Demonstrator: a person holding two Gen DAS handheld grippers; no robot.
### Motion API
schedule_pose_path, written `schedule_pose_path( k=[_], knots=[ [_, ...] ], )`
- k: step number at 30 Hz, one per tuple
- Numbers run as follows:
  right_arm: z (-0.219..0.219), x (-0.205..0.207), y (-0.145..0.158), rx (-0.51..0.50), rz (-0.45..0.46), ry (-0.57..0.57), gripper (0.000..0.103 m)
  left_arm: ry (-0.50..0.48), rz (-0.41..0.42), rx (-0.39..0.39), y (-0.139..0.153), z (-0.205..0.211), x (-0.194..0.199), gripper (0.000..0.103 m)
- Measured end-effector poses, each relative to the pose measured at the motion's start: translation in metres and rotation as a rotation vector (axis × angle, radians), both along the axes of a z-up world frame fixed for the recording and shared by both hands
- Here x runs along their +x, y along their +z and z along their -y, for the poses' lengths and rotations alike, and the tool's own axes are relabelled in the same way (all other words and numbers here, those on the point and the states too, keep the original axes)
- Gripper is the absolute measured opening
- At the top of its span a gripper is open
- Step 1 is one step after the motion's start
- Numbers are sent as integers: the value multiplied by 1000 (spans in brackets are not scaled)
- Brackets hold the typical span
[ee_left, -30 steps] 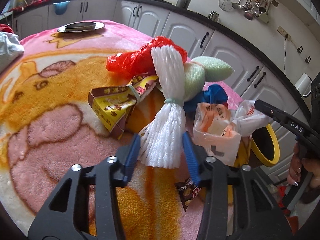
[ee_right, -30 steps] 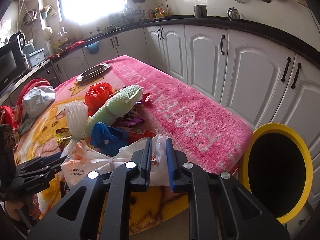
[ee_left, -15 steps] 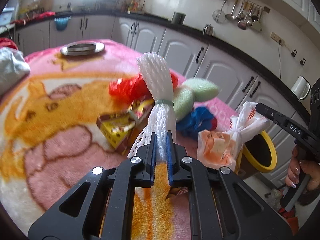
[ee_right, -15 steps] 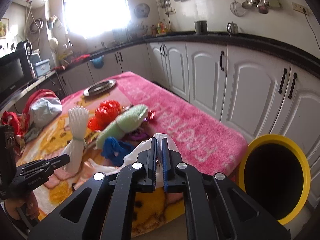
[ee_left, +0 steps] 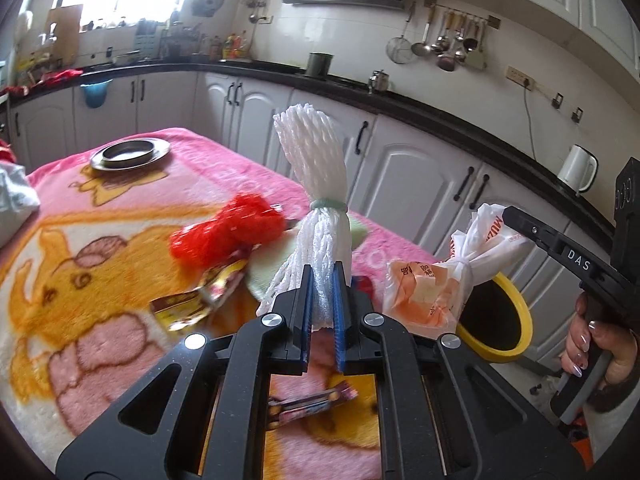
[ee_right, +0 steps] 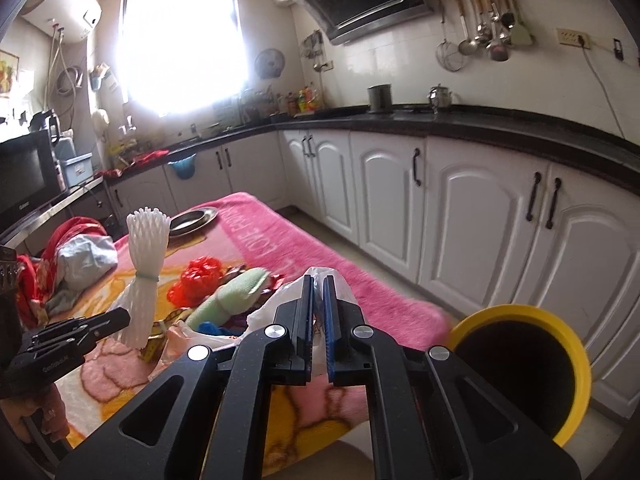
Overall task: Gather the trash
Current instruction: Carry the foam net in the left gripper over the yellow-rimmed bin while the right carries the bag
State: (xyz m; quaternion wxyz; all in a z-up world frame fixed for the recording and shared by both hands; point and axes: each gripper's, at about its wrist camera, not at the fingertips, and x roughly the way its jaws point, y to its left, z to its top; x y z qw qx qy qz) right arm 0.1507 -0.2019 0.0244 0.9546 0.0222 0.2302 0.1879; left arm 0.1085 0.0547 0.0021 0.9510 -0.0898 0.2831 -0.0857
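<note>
Right wrist view: right gripper (ee_right: pixel 317 312) clamps tied bag (ee_right: pixel 280 304), yellow bin (ee_right: pixel 568 364) lower-right, probably nearer than left gripper (ee_left: pixel 322 300) pinching upright foam net (ee_left: pixel 316 184).

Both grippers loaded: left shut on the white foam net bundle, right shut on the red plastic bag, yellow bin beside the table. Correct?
One error: the right gripper is shut on the white plastic bag, not the red one. The red plastic bag lies on the table, as the right wrist view shows. The rest holds: the left gripper is shut on the white foam net bundle, and the yellow bin stands beside the table.
</note>
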Motion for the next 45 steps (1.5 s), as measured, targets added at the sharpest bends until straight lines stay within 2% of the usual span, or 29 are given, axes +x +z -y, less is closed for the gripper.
schedule_pose_path(
  k=[11,18,25,34,39,45],
  knots=[
    [63,2,8,14,28,-143,5,-117,13,28,8,58,24,5],
    [107,5,6,24,36,-253,5,-194,18,41,8,102,41,5],
    [147,3,-3,-9,45,-376,5,-281,8,55,4,150,55,5],
    [198,4,-29,-58,14,-530,5,-398,-26,58,-16,215,76,5],
    [223,6,-49,-116,-9,-609,5,-459,-79,71,-36,251,93,5],
    [236,16,-70,-164,-43,-650,5,-503,-150,90,-64,284,112,5]
  ],
)
